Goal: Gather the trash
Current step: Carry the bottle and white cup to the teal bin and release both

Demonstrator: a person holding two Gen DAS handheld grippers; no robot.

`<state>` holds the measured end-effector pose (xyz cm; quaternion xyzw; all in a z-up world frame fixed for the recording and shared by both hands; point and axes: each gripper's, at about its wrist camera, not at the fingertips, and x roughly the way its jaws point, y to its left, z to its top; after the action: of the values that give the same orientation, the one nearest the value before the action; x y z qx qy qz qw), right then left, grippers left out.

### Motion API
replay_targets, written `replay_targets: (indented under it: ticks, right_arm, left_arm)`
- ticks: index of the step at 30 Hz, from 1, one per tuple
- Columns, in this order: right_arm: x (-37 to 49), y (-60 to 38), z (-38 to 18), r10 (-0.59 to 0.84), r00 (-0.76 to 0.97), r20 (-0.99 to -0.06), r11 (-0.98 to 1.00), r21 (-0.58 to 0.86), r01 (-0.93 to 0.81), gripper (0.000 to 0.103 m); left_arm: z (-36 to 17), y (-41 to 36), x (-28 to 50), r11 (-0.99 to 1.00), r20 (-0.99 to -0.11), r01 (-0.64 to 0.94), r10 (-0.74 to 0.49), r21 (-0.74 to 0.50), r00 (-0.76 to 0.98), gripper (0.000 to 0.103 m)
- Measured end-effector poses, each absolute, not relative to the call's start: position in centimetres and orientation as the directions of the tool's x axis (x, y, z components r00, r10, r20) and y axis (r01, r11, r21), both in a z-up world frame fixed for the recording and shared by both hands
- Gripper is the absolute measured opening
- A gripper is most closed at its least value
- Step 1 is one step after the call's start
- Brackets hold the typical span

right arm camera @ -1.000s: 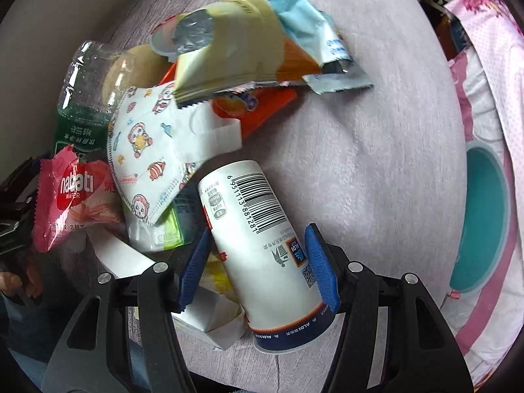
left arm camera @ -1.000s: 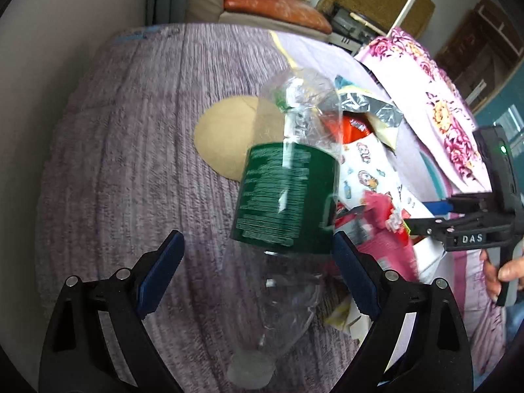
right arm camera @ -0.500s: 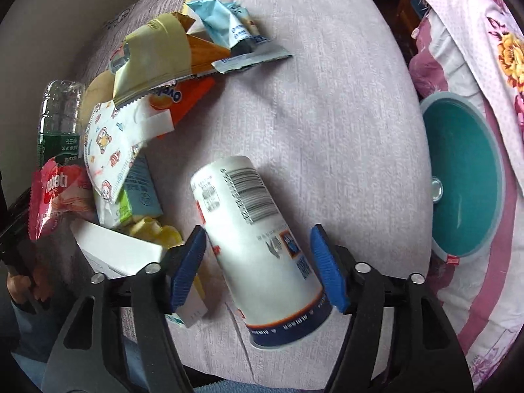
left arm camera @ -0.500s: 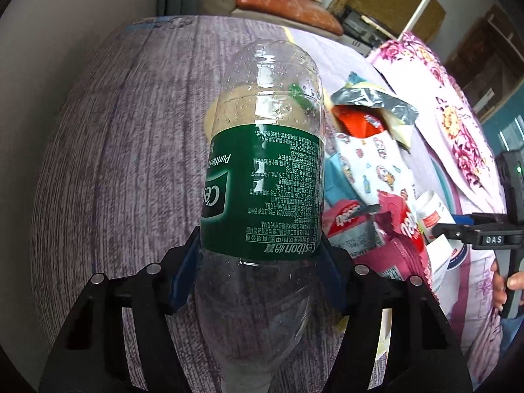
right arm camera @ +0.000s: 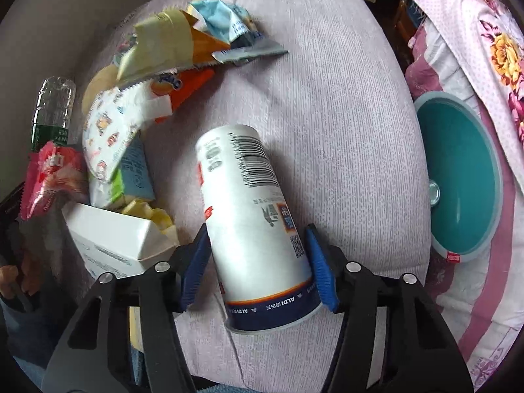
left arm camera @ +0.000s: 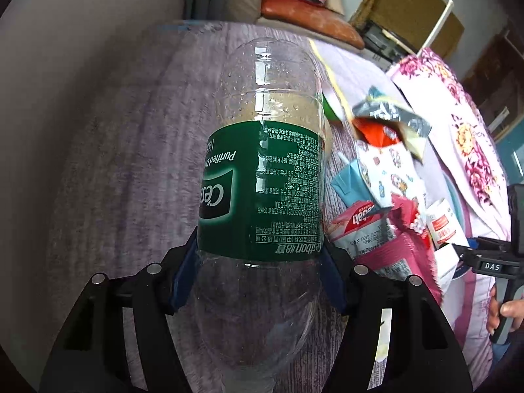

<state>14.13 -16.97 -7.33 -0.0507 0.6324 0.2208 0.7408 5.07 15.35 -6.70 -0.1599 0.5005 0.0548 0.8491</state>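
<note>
My left gripper is shut on a clear plastic bottle with a green label, held above the purple cloth; the bottle also shows in the right wrist view. My right gripper is shut on a white paper cup with a barcode and a blue rim, lifted over the cloth. A heap of trash lies between them: a pink snack bag, a patterned face mask, an orange wrapper, a white box.
A teal bin stands to the right of the purple cushion, beside a floral cloth. A round tan disc lies behind the bottle. Furniture and boxes stand at the back.
My left gripper closed on the bottle and raised it. My right gripper lifted the cup and pulled back, and the teal bin came into view.
</note>
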Motion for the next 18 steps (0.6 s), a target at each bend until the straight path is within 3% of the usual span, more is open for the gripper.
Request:
replay_targets:
  ticks: [5, 11, 18]
  right_arm:
    - [14.4, -18.0, -6.0, 0.338, 0.129, -0.932, 0.897, 0.277, -0.343, 0.051]
    - [15.0, -19.6, -4.5, 0.441, 0.151, -0.885, 0.875, 0.387, -0.29, 0.05]
    - [15.5, -21.9, -2.4, 0.507, 0.215, -0.835, 0.856, 0.457, -0.242, 0.05]
  left_arm:
    - [-2.9, 15.6, 3.5, 0.934, -0.832, -0.251, -0.079, -0.254, 0.549, 0.065]
    - [1.5, 11.7, 4.0, 0.948, -0.785, -0.14, -0.148, -0.286, 0.602, 0.065]
    - [2.1, 5.0, 7.5, 0.959, -0.79, -0.008, -0.228, -0.283, 0.569, 0.065]
